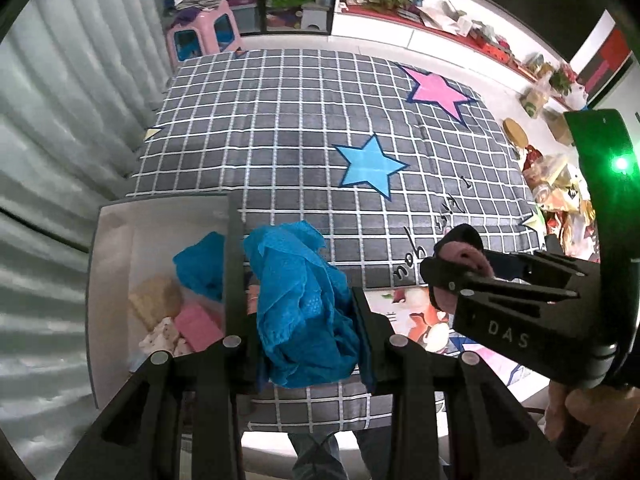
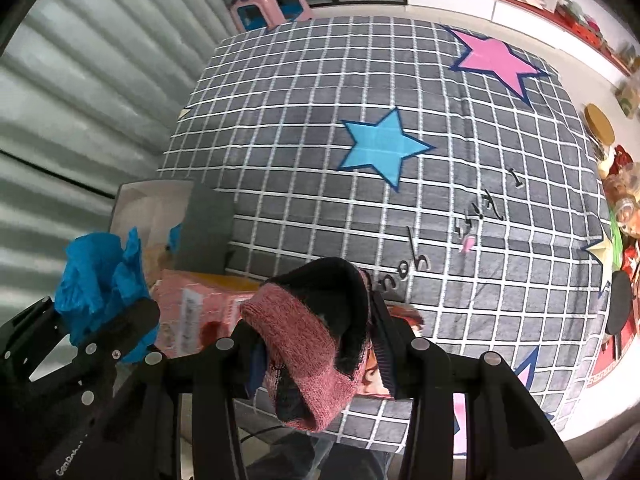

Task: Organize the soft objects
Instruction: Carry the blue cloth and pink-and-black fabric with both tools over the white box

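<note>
In the left wrist view, my left gripper (image 1: 298,304) is shut on a crumpled blue mesh cloth (image 1: 304,280), held above the near edge of the bed beside a white box (image 1: 116,232). The box holds another blue cloth (image 1: 198,264), a beige piece (image 1: 156,296) and a pink block (image 1: 198,326). In the right wrist view, my right gripper (image 2: 316,344) is shut on a pink-and-black knit piece (image 2: 304,344) that hangs from its jaws. The left gripper (image 2: 116,320) and its blue cloth (image 2: 96,276) show at the lower left there. The right gripper (image 1: 444,276) also appears at the right of the left wrist view.
A grey checked bedsheet (image 1: 280,128) with a blue star (image 1: 370,166) and a pink star (image 1: 438,90) fills the middle. A corrugated wall (image 1: 52,120) runs along the left, with a pink stool (image 1: 204,32) behind. Cluttered shelves (image 1: 452,16) line the right. A pink carton (image 2: 192,304) lies by the box.
</note>
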Demonstrator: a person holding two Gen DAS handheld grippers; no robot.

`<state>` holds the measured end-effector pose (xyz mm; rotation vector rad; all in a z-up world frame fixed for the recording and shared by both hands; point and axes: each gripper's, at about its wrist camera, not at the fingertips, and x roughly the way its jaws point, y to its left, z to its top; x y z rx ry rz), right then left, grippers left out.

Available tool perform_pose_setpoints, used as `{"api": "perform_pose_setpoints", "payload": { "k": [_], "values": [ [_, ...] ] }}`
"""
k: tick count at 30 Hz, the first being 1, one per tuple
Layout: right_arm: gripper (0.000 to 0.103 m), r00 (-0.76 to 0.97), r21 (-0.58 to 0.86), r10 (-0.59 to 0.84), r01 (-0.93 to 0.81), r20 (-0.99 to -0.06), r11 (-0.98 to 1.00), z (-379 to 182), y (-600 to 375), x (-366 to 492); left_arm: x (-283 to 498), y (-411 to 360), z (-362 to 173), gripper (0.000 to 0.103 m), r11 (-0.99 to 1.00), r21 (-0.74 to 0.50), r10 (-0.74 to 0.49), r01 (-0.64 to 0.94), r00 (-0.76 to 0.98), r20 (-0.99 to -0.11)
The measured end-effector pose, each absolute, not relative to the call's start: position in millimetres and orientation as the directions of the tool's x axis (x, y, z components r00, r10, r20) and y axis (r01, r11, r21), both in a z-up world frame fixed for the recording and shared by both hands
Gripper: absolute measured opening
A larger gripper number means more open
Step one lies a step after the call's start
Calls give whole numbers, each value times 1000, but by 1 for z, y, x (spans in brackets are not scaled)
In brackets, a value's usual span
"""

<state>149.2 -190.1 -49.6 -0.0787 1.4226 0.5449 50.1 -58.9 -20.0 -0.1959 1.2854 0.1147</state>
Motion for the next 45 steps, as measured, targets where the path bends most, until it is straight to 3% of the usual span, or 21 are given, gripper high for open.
{"api": "perform_pose_setpoints", "payload": {
  "k": [25, 45],
  "values": [
    [46, 37, 233, 330, -635, -943, 737, -13, -60, 96, -33, 57, -14, 37, 897, -62, 80, -438, 297, -951],
    [46, -20, 244, 333, -723, -943, 646, -14, -11, 45, -97, 99, -49, 37, 826, -35, 102, -563, 210, -972]
  ]
}}
